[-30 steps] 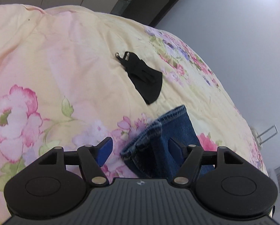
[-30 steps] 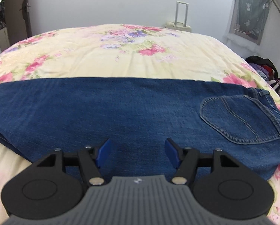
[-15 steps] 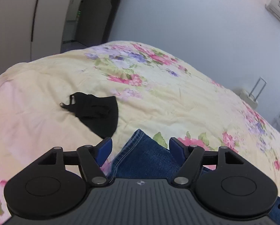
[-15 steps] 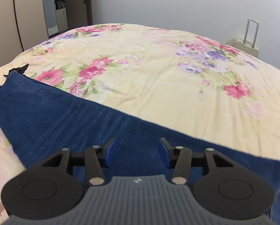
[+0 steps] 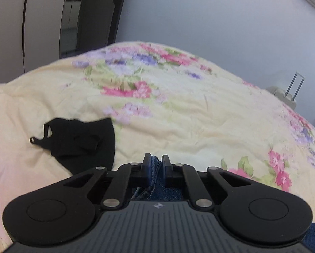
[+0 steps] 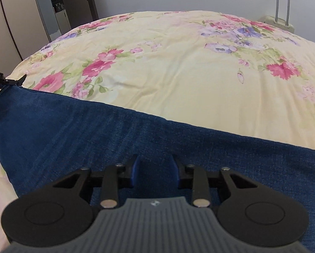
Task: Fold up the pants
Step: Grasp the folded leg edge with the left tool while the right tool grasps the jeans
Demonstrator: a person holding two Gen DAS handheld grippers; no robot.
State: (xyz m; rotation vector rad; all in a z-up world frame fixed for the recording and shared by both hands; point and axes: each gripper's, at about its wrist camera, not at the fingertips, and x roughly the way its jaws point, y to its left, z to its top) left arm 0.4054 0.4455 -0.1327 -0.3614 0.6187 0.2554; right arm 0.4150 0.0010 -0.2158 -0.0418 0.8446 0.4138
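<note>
Blue jeans (image 6: 136, 139) spread across floral bedspread (image 6: 178, 63). Hem pinched between closing jaws of left gripper (image 5: 156, 164). Right gripper (image 6: 155, 166) closing over mid-leg denim, pads not yet pressing. Black face mask (image 5: 79, 141) lying nearby.

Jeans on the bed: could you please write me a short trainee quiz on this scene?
1. True or false: the jeans lie on a floral quilt.
2. Beyond the bed's far edge stands: A a suitcase; B a chair; C a lamp.
3. Fill in: between the left tongs sits the jeans' ____.
Key: 1 true; 2 A; 3 hem (the tongs are closing on it).
</note>
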